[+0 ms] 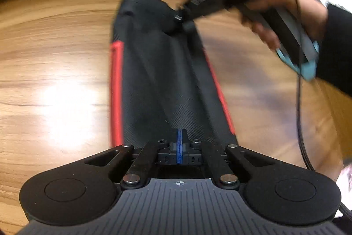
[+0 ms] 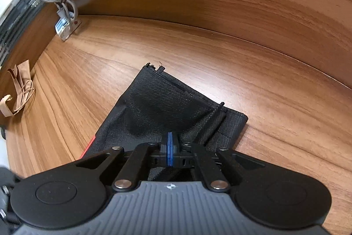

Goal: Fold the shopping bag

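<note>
Just 1 bag (image 1: 162, 80), 2 grippers.

I see shopping bag (image 1: 158, 80) (image 2: 167, 111): black woven fabric, red trim along both long edges. Folded into long narrow strip, lying on wood desk (image 1: 55, 80), creased along length. Far end has frayed corner, black handle strap (image 2: 216, 112) lying across it.
</note>
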Available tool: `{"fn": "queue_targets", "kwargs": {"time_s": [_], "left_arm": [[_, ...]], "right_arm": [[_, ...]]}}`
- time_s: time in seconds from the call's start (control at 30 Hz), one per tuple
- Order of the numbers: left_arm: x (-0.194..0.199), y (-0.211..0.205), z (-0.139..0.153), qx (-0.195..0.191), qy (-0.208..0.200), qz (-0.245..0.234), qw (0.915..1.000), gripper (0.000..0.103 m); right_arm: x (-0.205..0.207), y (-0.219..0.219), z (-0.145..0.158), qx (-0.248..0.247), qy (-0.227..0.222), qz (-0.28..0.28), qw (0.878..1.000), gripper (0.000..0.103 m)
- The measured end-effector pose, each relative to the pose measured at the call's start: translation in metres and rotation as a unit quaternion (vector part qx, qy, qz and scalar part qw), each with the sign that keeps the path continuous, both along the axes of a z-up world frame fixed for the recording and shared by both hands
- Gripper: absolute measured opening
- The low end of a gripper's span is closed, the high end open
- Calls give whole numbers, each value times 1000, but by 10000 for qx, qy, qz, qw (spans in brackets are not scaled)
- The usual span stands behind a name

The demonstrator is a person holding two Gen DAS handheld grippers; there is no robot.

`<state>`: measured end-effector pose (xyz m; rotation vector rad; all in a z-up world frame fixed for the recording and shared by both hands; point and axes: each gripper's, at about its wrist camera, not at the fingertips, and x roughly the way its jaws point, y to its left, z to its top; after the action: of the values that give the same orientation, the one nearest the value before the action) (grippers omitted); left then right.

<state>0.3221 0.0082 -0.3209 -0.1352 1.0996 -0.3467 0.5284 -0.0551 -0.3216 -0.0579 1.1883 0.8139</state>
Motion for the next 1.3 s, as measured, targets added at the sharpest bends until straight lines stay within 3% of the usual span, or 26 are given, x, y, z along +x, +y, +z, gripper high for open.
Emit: {"fn": "queue_targets", "kwargs": {"time_s": [0.17, 0.23, 0.3, 0.4, 0.53, 0.67, 0.77, 0.87, 0.97, 1.1, 1.17, 1.3], "left_arm": [[-18, 4, 1, 22, 90, 284, 9996, 0], [-23, -2, 3, 212, -16, 161, 9996, 0], [-29, -21, 4, 780, -304, -235, 9962, 0], [-30, -18, 5, 719, -321, -161, 9968, 1], [-30, -15, 3, 595, -353, -100, 9976, 1], [-37, -9, 4, 459, -375, 69, 9982, 1], [-43, -7, 5, 402, -416, 201, 9981, 1], [-44, -7, 4, 330, -413, 371, 9979, 1], [-45, -8, 5, 333, -416, 409, 9977, 1], [-43, -10, 6, 302, -385, 521, 9974, 1], [-44, -12, 9, 323, -378, 513, 9974, 1], [-45, -17, 15, 379, -342, 441, 9977, 1]], "right_arm": [[-8, 9, 4, -248, -256, 155, 9992, 0], [-10, 5, 4, -240, -286, 143, 9992, 0], [-13, 0, 5, -205, -313, 97, 9993, 0], [-29, -1, 5, -73, -299, 73, 9995, 0], [-87, 14, -2, 425, 387, 1065, 9927, 0], [-121, 28, -14, 754, 1015, 2025, 9711, 0], [-88, 17, -30, 1261, 1476, 1638, 9672, 0], [-38, 0, -35, 1642, 1342, 893, 9732, 0], [16, -10, -31, 1776, 874, 116, 9801, 0], [46, 4, -29, 1775, 587, -27, 9824, 0], [44, 12, -26, 1719, 291, 30, 9847, 0], [43, 25, -23, 1604, 135, -87, 9869, 0]]}}
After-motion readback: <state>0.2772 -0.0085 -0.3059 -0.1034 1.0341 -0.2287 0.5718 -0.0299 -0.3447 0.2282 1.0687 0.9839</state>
